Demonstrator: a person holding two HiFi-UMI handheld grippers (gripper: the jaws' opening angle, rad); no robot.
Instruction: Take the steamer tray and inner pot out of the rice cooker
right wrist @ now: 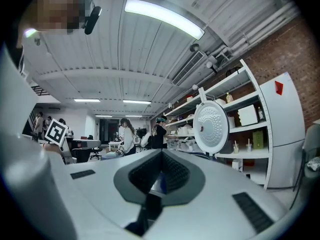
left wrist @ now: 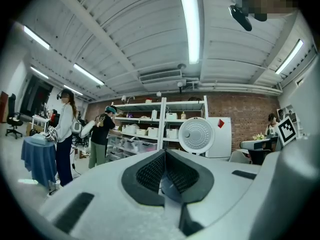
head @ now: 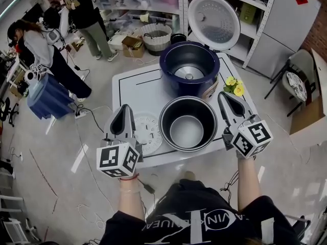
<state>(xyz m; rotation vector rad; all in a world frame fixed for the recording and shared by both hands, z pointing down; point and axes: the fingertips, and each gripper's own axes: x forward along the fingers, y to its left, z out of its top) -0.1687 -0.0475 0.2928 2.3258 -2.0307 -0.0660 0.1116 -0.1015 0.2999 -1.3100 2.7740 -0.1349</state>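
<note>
Rice cooker (head: 167,69), dark blue with its lid (head: 213,22) tipped back, stands at the far side of the white surface (head: 127,83), and its well looks empty. Nearer the person, the inner pot (head: 168,117) sits on the surface, clear of the cooker. It looks like stiff, thin-walled metal, light when empty but smooth and probably slippery, so I'd pinch its rim on 2 opposite sides. Just left of it the steamer tray (head: 149,131) lies flat, a light perforated disc best nipped at its edge. The left gripper (head: 126,106) and right gripper (head: 223,94) flank the pot, jaws together on nothing.
</note>
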